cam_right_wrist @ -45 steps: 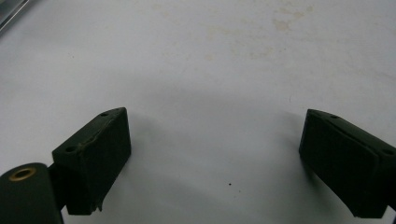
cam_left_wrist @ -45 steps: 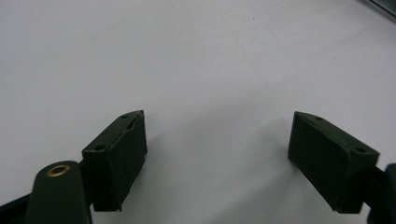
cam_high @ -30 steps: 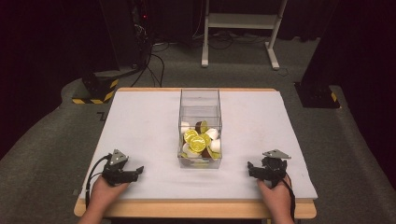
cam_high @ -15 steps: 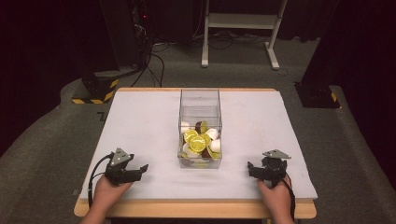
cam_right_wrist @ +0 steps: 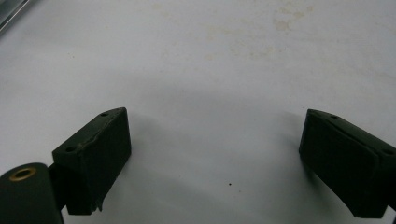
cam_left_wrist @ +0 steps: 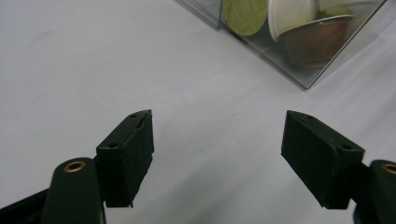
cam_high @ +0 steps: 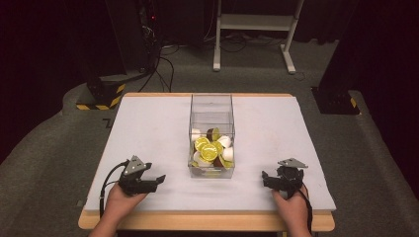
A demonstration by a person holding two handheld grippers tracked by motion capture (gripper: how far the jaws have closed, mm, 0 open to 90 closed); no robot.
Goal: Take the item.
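A clear plastic box (cam_high: 211, 106) stands mid-table, its near half holding several coffee capsules (cam_high: 210, 148) with yellow-green, white and brown faces. My left gripper (cam_high: 159, 180) hovers at the front left and points right towards the box. Its jaws have just been closing, and they stand open with nothing between them. The left gripper view looks between its fingers (cam_left_wrist: 218, 140) at the box's near corner (cam_left_wrist: 299, 74), where a brown capsule (cam_left_wrist: 317, 39) lies behind the wall. My right gripper (cam_high: 265, 178) rests at the front right, open (cam_right_wrist: 215, 135) over bare white table.
The white table mat (cam_high: 148, 133) has a wooden front edge (cam_high: 197, 219). On the floor beyond are a black stand with yellow-black stripes (cam_high: 104, 96), a white frame (cam_high: 252, 29) and a dark base (cam_high: 336, 101).
The left hand has lifted slightly and shifted right towards the box, and its jaws have narrowed. The right hand has kept still.
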